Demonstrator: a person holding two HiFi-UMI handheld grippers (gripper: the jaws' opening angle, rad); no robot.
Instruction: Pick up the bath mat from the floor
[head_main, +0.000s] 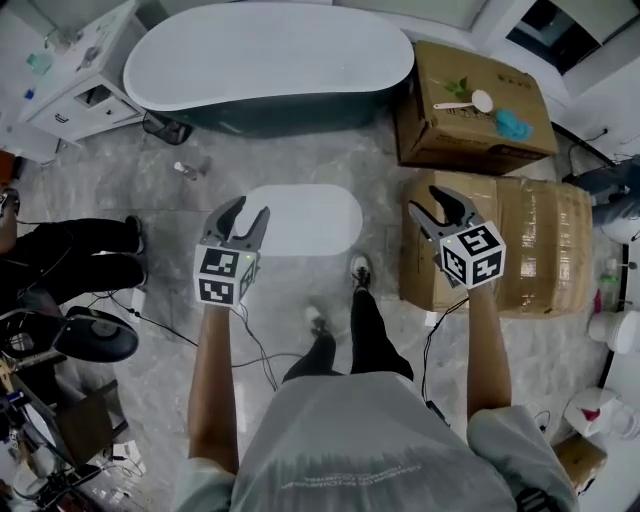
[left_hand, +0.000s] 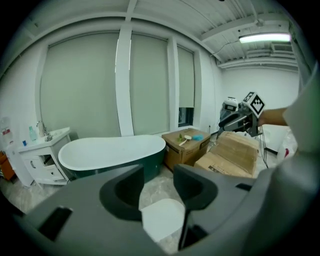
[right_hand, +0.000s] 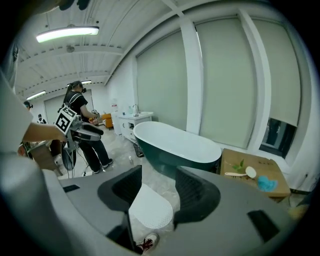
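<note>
A white oval bath mat (head_main: 305, 220) lies flat on the grey marbled floor in front of the tub; it also shows between the jaws in the left gripper view as the bath mat (left_hand: 162, 217) and in the right gripper view as the bath mat (right_hand: 150, 211). My left gripper (head_main: 246, 217) hangs in the air over the mat's left end, open and empty. My right gripper (head_main: 443, 207) hovers over the cardboard boxes at the right, also open with nothing in it. Both are held well above the floor.
A dark tub with white inside (head_main: 270, 62) stands behind the mat. Two cardboard boxes (head_main: 470, 95) sit at the right, one with a brush and a blue thing on top. A white cabinet (head_main: 80, 85) is far left. A person (right_hand: 82, 130) stands at the left. Cables trail near my feet.
</note>
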